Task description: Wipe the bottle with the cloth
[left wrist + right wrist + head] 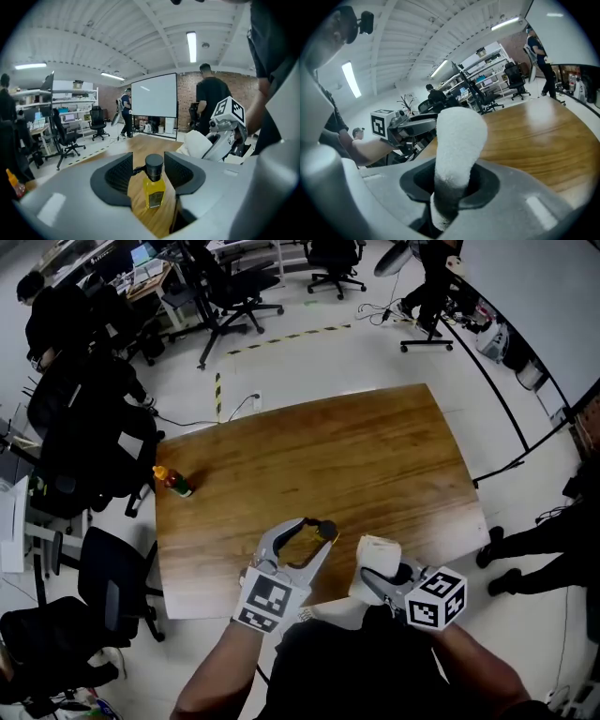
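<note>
Left gripper view shows the left tongs [149, 162] released, jaws standing clear on either side of the small yellow bottle [155, 190] with a black cap, which stands upright between them on the wooden surface [375, 456]. The right tongs [452, 180] are clenched on the rolled white cloth [458, 136], just beside the left tongs. A second, orange-capped bottle [174, 482] stands well apart at the surface's left edge.

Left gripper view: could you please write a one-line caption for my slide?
A yellow bottle stands on the wooden table between the open fingers, with the white cloth nearby at right.
</note>
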`<state>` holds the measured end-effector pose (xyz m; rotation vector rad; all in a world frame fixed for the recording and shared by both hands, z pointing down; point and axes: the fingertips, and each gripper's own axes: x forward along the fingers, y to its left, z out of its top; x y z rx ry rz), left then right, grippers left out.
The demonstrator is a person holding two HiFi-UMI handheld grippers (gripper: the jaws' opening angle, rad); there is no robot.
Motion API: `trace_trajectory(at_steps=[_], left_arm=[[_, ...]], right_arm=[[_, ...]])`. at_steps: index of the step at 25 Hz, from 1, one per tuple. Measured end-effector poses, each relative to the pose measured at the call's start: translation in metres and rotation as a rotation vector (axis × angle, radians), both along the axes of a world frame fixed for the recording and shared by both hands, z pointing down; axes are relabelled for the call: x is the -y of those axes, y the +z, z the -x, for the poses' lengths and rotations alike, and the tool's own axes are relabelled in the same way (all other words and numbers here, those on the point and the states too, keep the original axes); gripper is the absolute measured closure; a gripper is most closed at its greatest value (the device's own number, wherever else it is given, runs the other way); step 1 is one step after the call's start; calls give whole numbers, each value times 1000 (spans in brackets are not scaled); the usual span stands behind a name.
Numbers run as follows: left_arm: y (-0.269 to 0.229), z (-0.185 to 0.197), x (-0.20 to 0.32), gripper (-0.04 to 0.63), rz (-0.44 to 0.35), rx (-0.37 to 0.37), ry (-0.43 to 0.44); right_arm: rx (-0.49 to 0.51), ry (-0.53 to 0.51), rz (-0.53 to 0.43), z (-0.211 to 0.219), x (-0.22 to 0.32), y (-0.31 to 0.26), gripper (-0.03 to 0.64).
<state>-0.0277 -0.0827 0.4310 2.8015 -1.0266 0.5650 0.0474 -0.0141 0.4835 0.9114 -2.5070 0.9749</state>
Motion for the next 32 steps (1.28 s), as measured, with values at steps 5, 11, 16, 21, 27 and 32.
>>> trace_trajectory(at_steps=[5,11,16,21,27,32], left_arm=[[20,-14,7,365,60,63,32],[24,-16,11,380,86,75,16],[23,-16,8,431,62,94,50],[22,-17,8,433,58,74,46],[20,-22,6,433,56,50,36],[22,-20,7,433,66,41,43]], right_arm=[[29,-59,2,7,11,6,535],[59,-86,28,9,19,15,535],[156,-58,91,15,29,23,535],[327,-41,134,34,39,15,535],[465,10,110,50,43,6,535],[456,3,119,50,49,25,535]])
